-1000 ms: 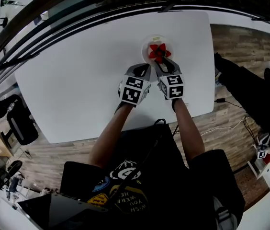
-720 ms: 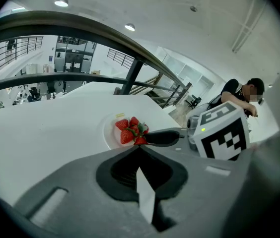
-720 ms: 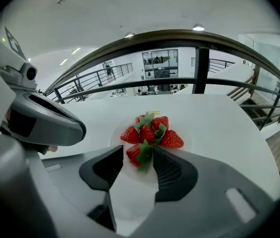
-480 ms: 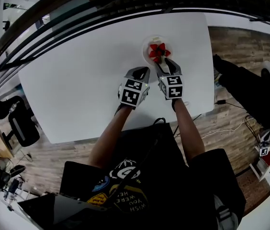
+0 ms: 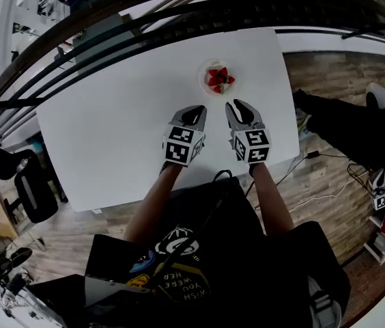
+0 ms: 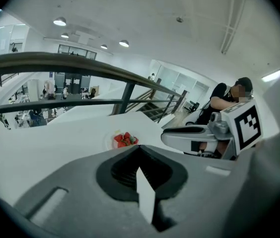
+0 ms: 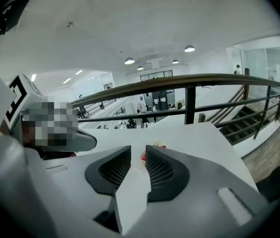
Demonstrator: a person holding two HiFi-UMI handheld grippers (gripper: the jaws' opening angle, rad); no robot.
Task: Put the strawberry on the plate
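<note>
Red strawberries lie on a small white plate at the far right of the white table. Both grippers hover near the front edge, short of the plate and apart from it. My left gripper is shut and empty; in its own view the strawberries on the plate sit ahead, slightly left. My right gripper holds nothing. Its jaws stand a narrow gap apart and are closing, with a strawberry showing beyond the gap.
A dark railing runs behind the table's far edge. To the right, a person in black is over the wooden floor, and a cable trails there. A black office chair stands at the left.
The right gripper has pulled back from the plate toward me, leaving the strawberry there. The left gripper has drawn back a little too.
</note>
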